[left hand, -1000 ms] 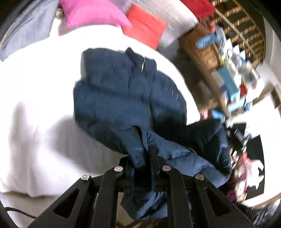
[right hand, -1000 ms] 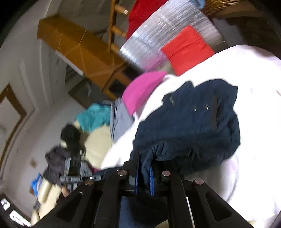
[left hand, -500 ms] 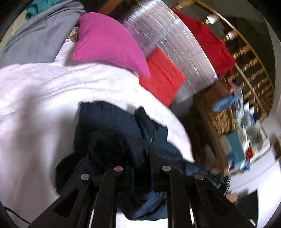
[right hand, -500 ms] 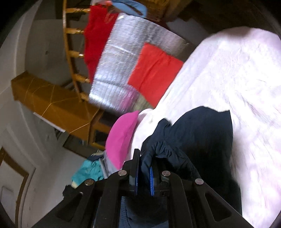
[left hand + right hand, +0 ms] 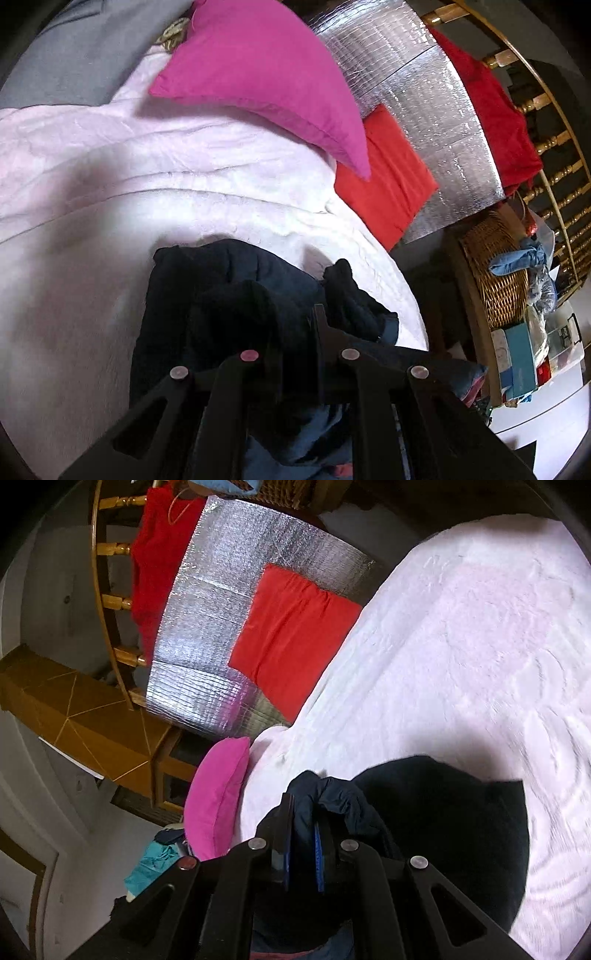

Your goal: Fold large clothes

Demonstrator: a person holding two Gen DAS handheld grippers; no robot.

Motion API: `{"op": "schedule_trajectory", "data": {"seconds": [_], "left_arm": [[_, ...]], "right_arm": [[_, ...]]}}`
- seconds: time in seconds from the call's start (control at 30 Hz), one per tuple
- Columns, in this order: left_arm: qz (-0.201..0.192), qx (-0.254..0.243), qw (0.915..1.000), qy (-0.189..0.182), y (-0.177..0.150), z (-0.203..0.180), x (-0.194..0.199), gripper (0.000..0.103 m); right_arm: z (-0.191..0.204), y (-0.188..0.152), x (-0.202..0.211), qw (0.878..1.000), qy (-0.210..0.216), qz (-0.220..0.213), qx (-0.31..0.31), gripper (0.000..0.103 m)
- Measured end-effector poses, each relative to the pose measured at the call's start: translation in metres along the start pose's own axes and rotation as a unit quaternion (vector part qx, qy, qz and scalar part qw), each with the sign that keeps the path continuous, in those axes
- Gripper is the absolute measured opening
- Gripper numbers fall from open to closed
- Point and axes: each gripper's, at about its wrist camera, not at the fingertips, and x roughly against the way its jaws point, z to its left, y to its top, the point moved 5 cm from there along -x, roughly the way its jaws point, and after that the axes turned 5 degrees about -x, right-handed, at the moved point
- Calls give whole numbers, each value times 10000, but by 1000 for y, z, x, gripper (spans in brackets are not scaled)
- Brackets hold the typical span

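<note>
Jacket – dark navy, puffy – lies bunched on the white blanket in the left wrist view, just ahead of the left gripper. Its fingers are close together with dark fabric packed between them, so it is clamped on the jacket. Pink pillow and red cushion sit at the far edge of the blanket, the silver foil mat behind them, a wicker basket off to the right.

Right wrist view – right gripper pinches a gathered fold of the jacket between its blue pads, fingers nearly closed. The rest of the jacket spreads to the right on the blanket. Pink pillow, red cushion, foil mat lie beyond.
</note>
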Motion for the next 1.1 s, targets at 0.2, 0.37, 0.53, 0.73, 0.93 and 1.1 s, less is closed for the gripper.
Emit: {"op": "schedule_trajectory", "data": {"seconds": [0.2,0.37,0.53,0.73,0.93,1.1], "left_arm": [[188,520,9979,-350,7,4,-13,54],[-488,794,9899,-1069,25,-6,15,86],[-1052,902,9862,-910,33,-2,42,93],[-844,1036,9902,-410,16,6,39,93],[-666,710,9906,961,1,22,43,93],[-152,573,9826,1758,-11,40,22,93]], "right_arm": [[-11,7,-11,9982,108,100,-581,52],[-2,19,12,9969,306,-577,-447,85],[16,21,28,9974,256,-672,-42,85],[41,-9,6,9978,-103,-41,648,73],[52,-37,-43,9806,-1354,538,1314,65],[11,-13,-91,9565,-2594,920,967,65]]}}
